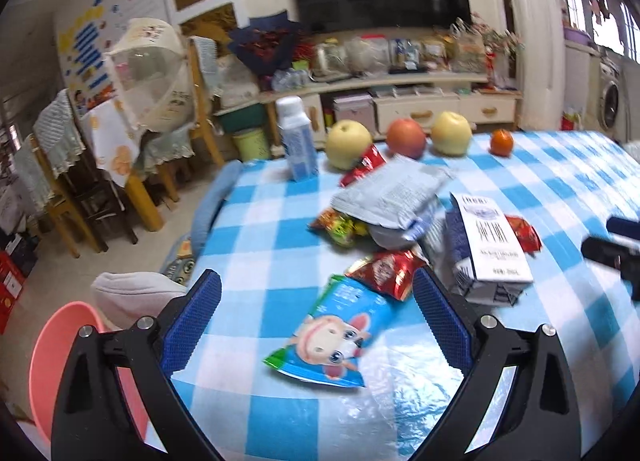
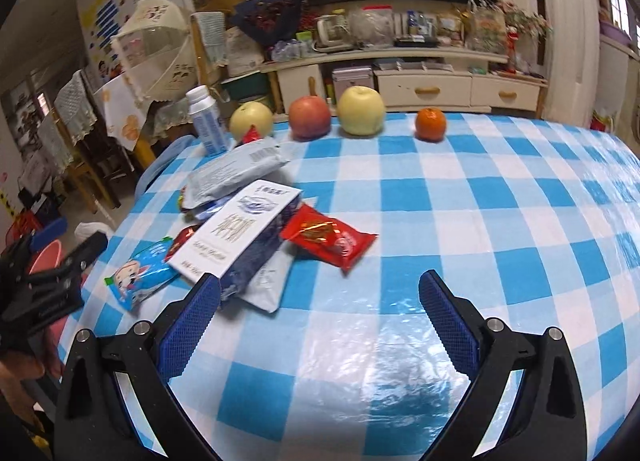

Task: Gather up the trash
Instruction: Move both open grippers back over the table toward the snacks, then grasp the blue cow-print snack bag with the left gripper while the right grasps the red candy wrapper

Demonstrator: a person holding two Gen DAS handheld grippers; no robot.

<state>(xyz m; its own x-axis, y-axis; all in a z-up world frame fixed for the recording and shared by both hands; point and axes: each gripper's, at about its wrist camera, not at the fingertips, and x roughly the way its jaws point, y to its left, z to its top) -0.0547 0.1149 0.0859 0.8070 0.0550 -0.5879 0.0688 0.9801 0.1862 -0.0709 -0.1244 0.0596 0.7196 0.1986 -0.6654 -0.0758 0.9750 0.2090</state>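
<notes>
A pile of wrappers lies on the blue-checked table (image 1: pixel 280 221). Nearest my open left gripper (image 1: pixel 316 293) is a blue cartoon snack bag (image 1: pixel 336 337), lying between and just beyond its fingertips. Behind it are a red foil wrapper (image 1: pixel 388 271), a white and blue carton (image 1: pixel 488 241), a grey bag (image 1: pixel 392 197) and a colourful wrapper (image 1: pixel 340 227). My right gripper (image 2: pixel 320 293) is open over bare cloth, with the carton (image 2: pixel 240 237) by its left fingertip and a red wrapper (image 2: pixel 328 239) ahead. The cartoon bag (image 2: pixel 138 275) lies further left. A pink bin (image 1: pixel 60 357) stands below the table's left edge.
Two yellow apples (image 2: pixel 252 119) (image 2: pixel 360 109), a red apple (image 2: pixel 310 117), an orange (image 2: pixel 430 124) and a white bottle (image 2: pixel 206 121) line the far table edge. Chairs (image 1: pixel 76 189) and a TV cabinet (image 1: pixel 400 97) stand beyond. A grey cushion (image 1: pixel 132 293) sits by the bin.
</notes>
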